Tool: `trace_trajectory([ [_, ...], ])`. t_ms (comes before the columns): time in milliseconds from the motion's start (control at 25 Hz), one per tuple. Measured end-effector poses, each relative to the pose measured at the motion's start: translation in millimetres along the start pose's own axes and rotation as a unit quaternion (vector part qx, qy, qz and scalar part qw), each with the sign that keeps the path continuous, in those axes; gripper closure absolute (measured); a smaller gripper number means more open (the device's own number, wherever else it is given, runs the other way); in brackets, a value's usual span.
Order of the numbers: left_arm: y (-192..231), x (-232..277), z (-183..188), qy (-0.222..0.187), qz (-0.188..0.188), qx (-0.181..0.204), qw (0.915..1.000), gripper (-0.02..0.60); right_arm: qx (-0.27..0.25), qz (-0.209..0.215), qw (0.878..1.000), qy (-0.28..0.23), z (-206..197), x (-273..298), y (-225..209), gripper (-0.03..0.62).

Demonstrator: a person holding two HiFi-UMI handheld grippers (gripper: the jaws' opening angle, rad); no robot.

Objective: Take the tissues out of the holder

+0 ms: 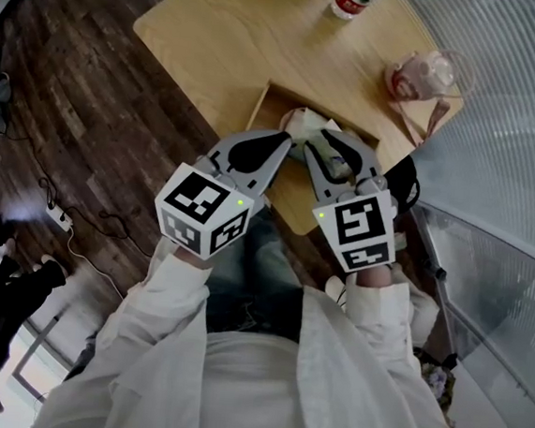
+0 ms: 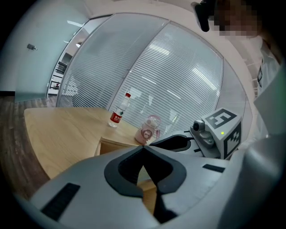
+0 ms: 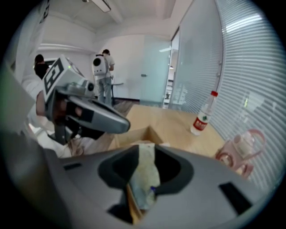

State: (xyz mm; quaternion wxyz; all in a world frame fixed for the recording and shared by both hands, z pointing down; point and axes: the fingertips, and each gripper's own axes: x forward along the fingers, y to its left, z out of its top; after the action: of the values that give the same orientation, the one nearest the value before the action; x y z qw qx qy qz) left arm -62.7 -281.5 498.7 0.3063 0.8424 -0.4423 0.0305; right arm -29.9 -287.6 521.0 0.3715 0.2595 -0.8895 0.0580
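Right gripper (image 3: pixel 145 151) clamps tissues (image 3: pixel 144 176), plain in its own view, left gripper (image 2: pixel 143 151) closed empty by holder (image 1: pixel 262 104)

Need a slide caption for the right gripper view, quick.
Right tool shut on the tissues at the wooden holder; bottle and pink cup behind.

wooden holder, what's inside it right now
A pale tissue pack sticks up from the wooden holder, pinched in the right tongs. The left tongs also hide much of the inside.
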Motion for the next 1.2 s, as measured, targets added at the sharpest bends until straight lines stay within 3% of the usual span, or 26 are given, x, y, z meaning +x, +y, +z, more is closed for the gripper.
trace_trajectory([
  [240, 3.2, 2.0, 1.4, -0.011, 0.004, -0.011, 0.9999, 0.572, -0.023, 0.012, 1.000, 0.012, -1.0, 9.5, 4.9, 0.500],
  [680, 12.6, -1.7, -0.5, -0.017, 0.011, -0.024, 0.9995, 0.572, -0.037, -0.002, 0.999, 0.034, -10.3, 17.3, 0.9, 0.504],
  [840, 12.2, -1.7, 2.4, -0.019, 0.010, -0.024, 0.9995, 0.572, -0.035, -0.012, 0.999, 0.035, -11.3, 17.0, -0.4, 0.552],
  [1200, 6.7, 3.3, 5.5, -0.017, 0.001, -0.023, 0.9996, 0.572, -0.030, -0.044, 0.998, 0.027, -10.9, 12.8, -10.0, 0.582],
])
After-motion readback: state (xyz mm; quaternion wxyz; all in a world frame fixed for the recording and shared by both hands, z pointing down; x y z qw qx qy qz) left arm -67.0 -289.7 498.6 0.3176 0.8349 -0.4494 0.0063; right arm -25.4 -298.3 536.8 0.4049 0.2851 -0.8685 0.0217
